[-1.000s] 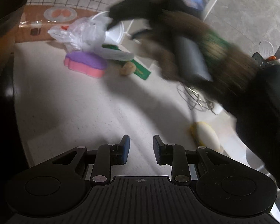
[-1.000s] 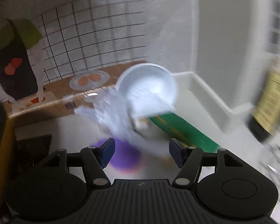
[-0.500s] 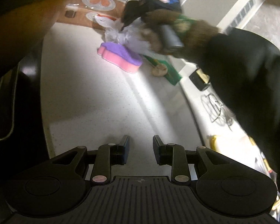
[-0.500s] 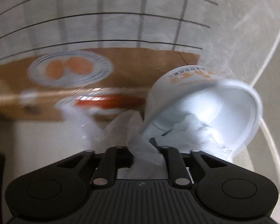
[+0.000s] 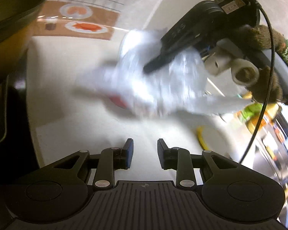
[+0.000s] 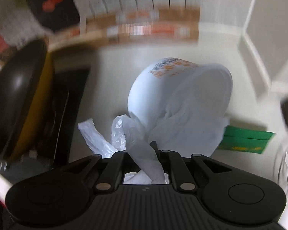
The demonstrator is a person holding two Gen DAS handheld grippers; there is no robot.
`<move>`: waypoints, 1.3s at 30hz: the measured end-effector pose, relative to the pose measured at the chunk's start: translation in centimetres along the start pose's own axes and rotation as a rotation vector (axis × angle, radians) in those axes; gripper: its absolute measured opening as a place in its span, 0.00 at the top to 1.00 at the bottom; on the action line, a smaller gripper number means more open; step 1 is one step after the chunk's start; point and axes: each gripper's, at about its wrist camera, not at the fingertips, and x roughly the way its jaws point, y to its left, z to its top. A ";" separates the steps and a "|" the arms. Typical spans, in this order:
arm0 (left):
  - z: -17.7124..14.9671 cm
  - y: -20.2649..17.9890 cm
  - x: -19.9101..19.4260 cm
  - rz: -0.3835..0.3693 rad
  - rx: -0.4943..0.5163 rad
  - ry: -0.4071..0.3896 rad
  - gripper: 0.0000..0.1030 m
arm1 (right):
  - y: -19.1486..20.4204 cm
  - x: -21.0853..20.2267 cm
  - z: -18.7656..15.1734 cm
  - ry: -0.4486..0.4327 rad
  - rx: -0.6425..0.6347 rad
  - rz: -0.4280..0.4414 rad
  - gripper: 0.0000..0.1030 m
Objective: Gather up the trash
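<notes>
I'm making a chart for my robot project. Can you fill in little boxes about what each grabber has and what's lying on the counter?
right gripper: shut on plastic bag, lifted
inside bag: white cup
left gripper: open, holding nothing
on counter: green packet
beside counter: dark pan
picture: blurry

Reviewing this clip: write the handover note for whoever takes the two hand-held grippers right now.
Right hand-held gripper: shut on the crumpled clear plastic bag, which hangs lifted off the pale countertop; a white plastic tub with orange print hangs caught in the bag.
Left hand-held gripper: jaws apart, nothing between them, over bare counter.
Green flat carton lies on the counter beyond the bag.
Done: bag and tub picked up.
Left: drop them in the trash, then the carton. No bin is clearly identifiable.
</notes>
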 end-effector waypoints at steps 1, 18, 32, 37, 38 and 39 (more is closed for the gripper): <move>-0.1 -0.3 -0.2 -0.006 0.008 0.004 0.70 | 0.7 0.3 -0.8 0.047 0.000 0.014 0.90; 2.6 -2.3 -0.6 0.123 0.068 -0.122 0.70 | -3.9 -7.0 -13.9 -0.269 0.065 -0.039 0.43; 3.4 -2.4 -0.1 0.217 0.142 -0.060 0.70 | -2.0 -3.8 -21.8 -0.451 0.163 -0.047 0.43; 2.1 -1.6 -1.6 0.200 0.120 -0.041 0.70 | -1.1 1.4 -16.9 -0.383 0.127 -0.093 0.43; 1.7 -1.4 -1.9 0.192 0.117 -0.038 0.70 | -1.2 2.5 -16.1 -0.367 0.119 -0.118 0.43; 1.4 -1.3 -2.1 0.183 0.111 -0.034 0.70 | -1.3 3.6 -15.2 -0.344 0.106 -0.133 0.45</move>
